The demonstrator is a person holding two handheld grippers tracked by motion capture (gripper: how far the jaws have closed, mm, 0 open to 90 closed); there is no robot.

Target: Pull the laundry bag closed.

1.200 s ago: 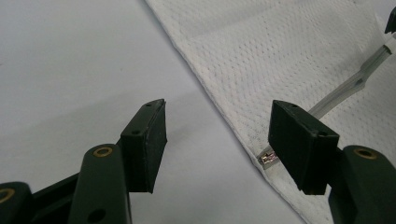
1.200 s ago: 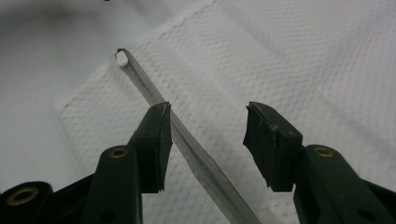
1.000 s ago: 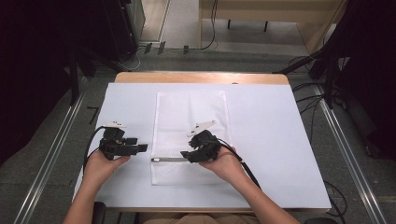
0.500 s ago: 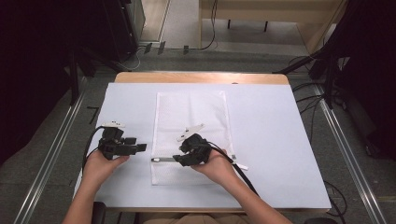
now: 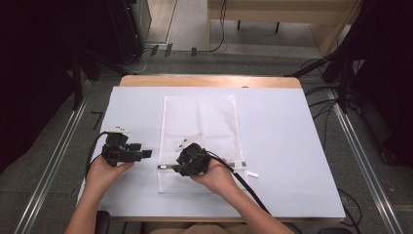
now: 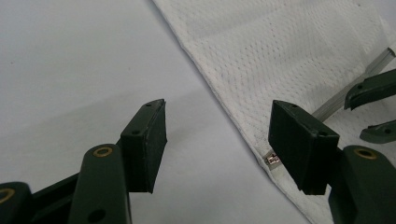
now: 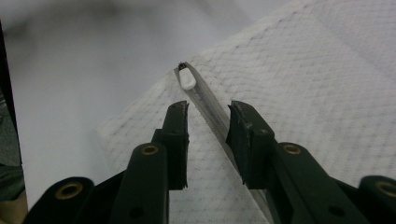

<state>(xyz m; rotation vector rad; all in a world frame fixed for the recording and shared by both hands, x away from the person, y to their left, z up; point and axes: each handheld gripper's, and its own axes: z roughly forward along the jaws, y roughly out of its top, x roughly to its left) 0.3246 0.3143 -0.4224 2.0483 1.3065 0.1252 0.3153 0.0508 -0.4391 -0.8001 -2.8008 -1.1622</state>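
While the left gripper (image 5: 146,154) waits with its jaws wide open and nothing in them, just left of the white mesh bag (image 5: 200,122), the bag lies flat in the middle of the table (image 5: 292,146). On the bag's near end, the right gripper (image 5: 168,166) sits over the zipper (image 7: 210,109). Its jaws have just been closing, with the zipper strip between them, but a gap shows on each side.

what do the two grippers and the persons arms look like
Both are black hand-held tools. The left gripper carries a pale grey plate on top and a black cable that loops off its outer side. The right gripper has a pale plate too, and a thick black cable trails back along the forearm. Seen close, the jaws are dark bars with brass-coloured rivets and flat rectangular pads. The forearms are bare, with no sleeves in sight.
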